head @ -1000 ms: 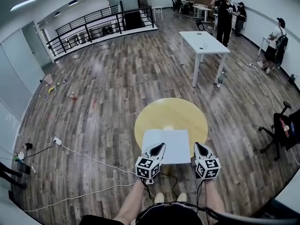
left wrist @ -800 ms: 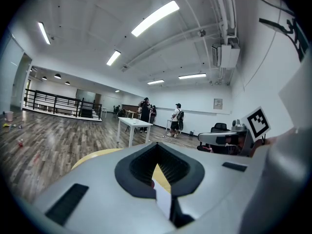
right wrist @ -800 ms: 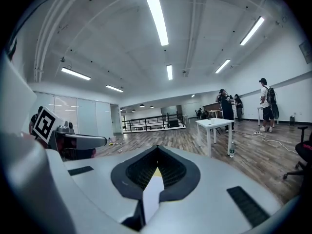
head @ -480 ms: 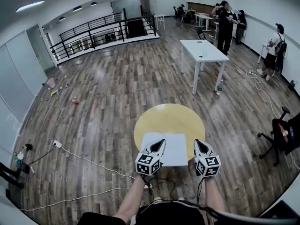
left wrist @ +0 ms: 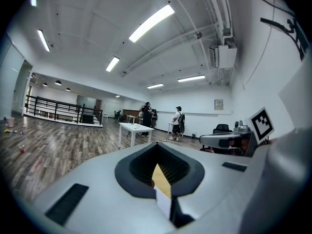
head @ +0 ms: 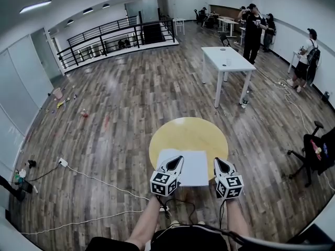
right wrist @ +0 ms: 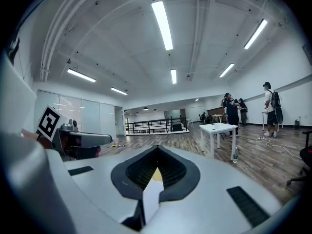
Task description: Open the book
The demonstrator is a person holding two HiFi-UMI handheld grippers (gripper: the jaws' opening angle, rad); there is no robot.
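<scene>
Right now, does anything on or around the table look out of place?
The white book seems to overhang the yellow table at its near edge. Cables and small litter lie on the floor at left.

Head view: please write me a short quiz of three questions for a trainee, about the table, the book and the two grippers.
1. True or false: the flat white rectangular book lies on the round yellow table.
2. Choose one. The jaws of the right gripper are: A) wide apart; B) together; C) closed on a bottle.
3. Short answer: in the head view, which one overlaps the book, the left gripper or the right gripper?

Key: 1 true. 2 B. 3 the left gripper; the right one is beside the book's right edge.
</scene>
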